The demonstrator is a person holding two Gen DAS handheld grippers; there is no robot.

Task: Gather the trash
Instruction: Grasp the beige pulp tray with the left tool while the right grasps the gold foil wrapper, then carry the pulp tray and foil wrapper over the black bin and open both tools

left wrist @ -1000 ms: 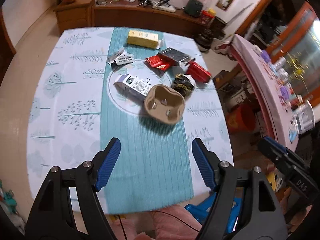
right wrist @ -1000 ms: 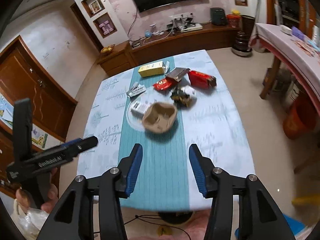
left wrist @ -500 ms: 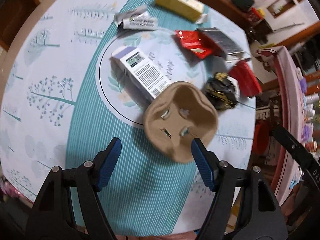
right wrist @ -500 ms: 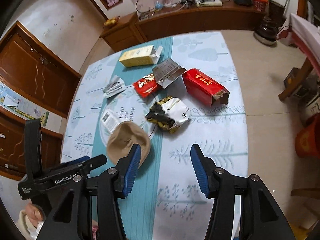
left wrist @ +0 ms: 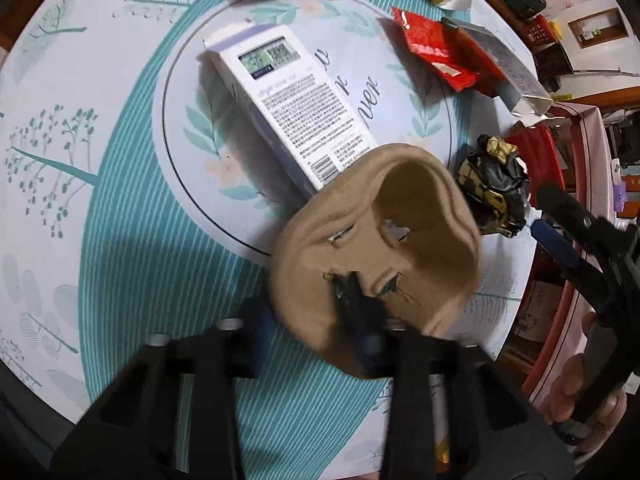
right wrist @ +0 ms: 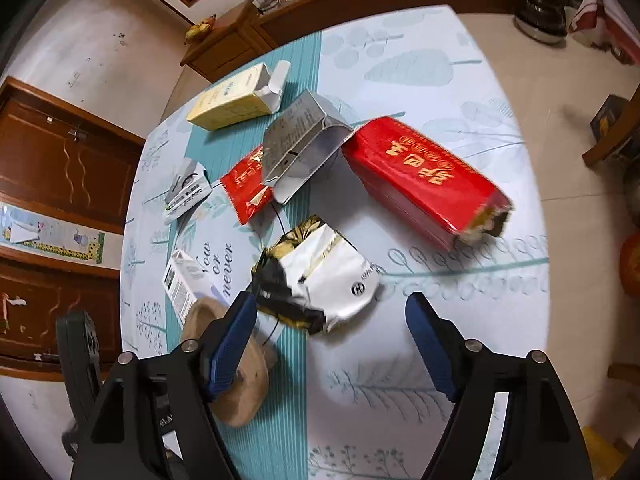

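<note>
Trash all lies on the table (right wrist: 460, 60): my left tongs (left wrist: 352, 316) pinch the tray (left wrist: 380, 240), right tongs (right wrist: 332, 332) gape over the wrapper (right wrist: 320, 276) beside it.

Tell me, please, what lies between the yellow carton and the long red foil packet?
In the right wrist view, an open silver-grey box lies between the yellow carton and the long red foil packet, partly overlapping a smaller red sachet.
</note>
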